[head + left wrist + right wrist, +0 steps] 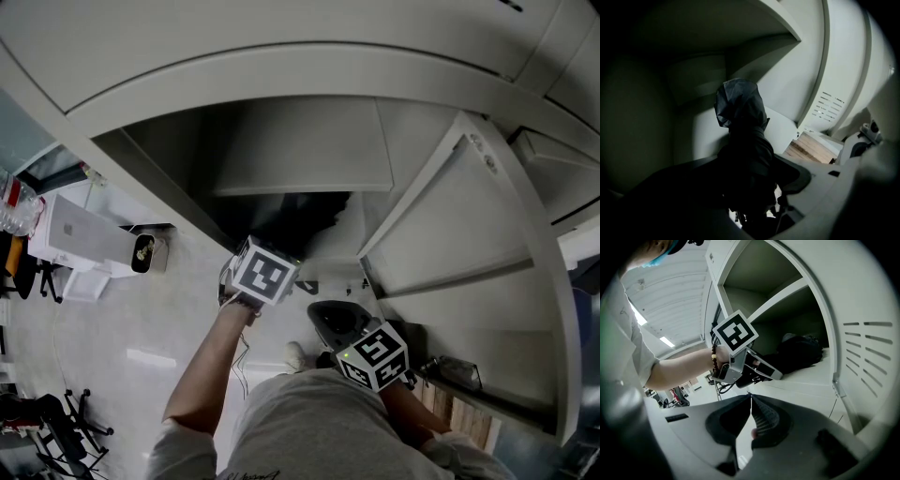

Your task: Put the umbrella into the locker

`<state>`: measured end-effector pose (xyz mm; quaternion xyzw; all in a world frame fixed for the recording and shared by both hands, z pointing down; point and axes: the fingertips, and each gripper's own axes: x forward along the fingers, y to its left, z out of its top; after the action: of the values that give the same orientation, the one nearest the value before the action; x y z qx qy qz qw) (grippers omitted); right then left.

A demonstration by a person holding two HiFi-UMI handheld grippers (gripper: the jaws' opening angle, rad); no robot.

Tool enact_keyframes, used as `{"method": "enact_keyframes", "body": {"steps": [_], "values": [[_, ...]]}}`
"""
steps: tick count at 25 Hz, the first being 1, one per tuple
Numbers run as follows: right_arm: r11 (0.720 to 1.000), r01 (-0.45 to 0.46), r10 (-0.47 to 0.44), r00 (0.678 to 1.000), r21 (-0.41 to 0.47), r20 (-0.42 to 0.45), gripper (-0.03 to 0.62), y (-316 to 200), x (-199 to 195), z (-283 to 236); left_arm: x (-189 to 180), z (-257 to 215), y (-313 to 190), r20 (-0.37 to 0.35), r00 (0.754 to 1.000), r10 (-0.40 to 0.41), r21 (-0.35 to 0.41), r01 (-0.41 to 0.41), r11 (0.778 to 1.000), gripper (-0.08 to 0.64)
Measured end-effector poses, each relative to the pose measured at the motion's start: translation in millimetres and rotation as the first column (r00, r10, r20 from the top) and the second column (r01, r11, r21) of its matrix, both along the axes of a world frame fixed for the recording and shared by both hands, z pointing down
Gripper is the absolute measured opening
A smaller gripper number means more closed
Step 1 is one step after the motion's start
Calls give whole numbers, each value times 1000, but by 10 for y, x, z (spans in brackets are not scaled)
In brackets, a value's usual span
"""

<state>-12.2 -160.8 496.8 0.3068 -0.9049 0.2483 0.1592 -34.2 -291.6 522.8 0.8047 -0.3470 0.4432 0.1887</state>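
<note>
Umbrella (740, 105), centre frame, lies lengthwise into the locker (787, 79), between the jaws of the spread left gripper (759, 173); right gripper (751, 401), pressed together and empty, sits farther back.

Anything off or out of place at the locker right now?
Nothing stands out. The black umbrella lies flat inside the open locker. The left gripper has its jaws open around the umbrella's near end. The right gripper is shut, empty and clear of it.
</note>
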Motion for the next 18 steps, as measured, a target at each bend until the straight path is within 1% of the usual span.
{"method": "enact_keyframes", "body": {"steps": [2, 4, 6, 14, 18], "values": [[1000, 4, -4, 1000, 0, 1, 29, 4, -8, 0, -4, -4, 24, 2, 1000, 8, -2, -8, 1000, 298], [1000, 7, -7, 1000, -1, 3, 29, 9, -21, 2, -11, -14, 70, 2, 1000, 15, -5, -15, 1000, 302], [1000, 11, -11, 1000, -2, 4, 29, 12, -35, 5, -37, -35, 103, 4, 1000, 18, 8, -18, 1000, 305], [1000, 24, -24, 1000, -2, 8, 29, 26, -104, -3, -136, -103, 197, -9, 1000, 5, 53, -5, 999, 305], [1000, 28, -28, 1000, 0, 11, 29, 42, -136, -7, -226, -136, 289, -7, 1000, -8, 53, 9, 999, 305]]}}
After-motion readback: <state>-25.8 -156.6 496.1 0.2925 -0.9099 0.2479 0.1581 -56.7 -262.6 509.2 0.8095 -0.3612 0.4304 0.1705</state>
